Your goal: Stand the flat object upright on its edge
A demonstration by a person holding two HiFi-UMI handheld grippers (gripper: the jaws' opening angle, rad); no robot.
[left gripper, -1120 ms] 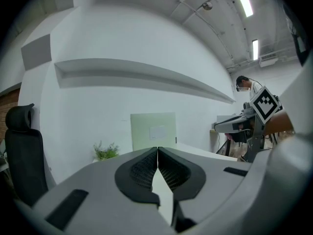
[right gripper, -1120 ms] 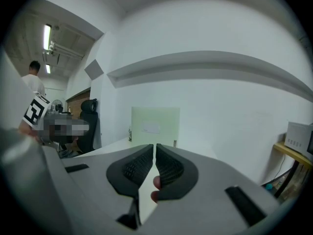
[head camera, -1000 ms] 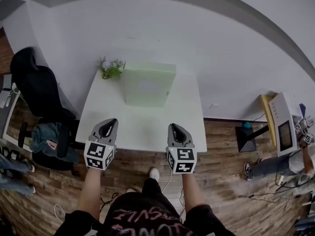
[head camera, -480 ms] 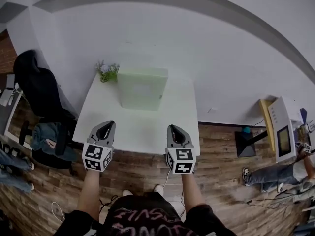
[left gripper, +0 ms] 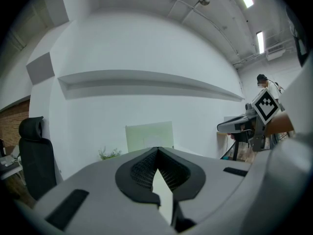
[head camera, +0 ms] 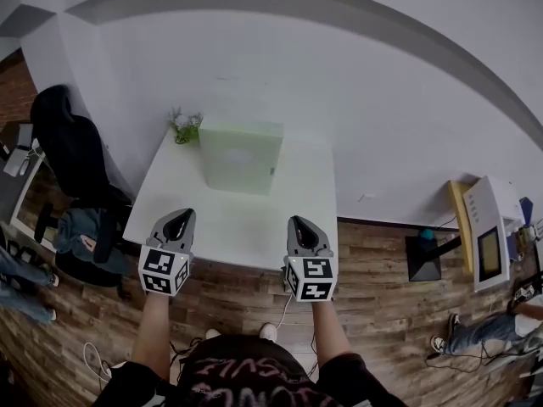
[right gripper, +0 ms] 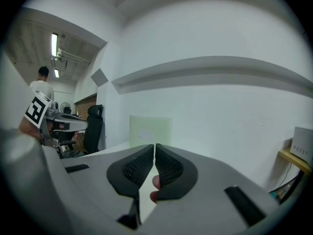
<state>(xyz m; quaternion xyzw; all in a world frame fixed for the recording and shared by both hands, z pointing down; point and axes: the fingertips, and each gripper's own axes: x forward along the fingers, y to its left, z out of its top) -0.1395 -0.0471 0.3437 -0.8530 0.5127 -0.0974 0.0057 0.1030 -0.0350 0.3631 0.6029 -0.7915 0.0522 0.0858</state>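
The white table (head camera: 246, 223) stands with its far edge against the wall, and that wall probably explains where the task's thing sits. The pale green flat board (head camera: 240, 161) is close to the far edge, nearer the far left corner than the right. It stands on its lower edge with its broad face turned toward the person. I cannot tell whether it leans on the wall or stands free. Either way it reads as upright, so the task looks done.

A black office chair (head camera: 72, 155) stands off the table's left edge and plays no part.

The left gripper (head camera: 180, 219) and the right gripper (head camera: 303, 224) hover side by side at the near edge, well apart from the board. Each points roughly level toward it. Both pairs of jaws are pressed together with nothing between them, which suits hands that have no further work on the board.

A small potted plant (head camera: 185, 126) sits at the far left corner, just beside the board.
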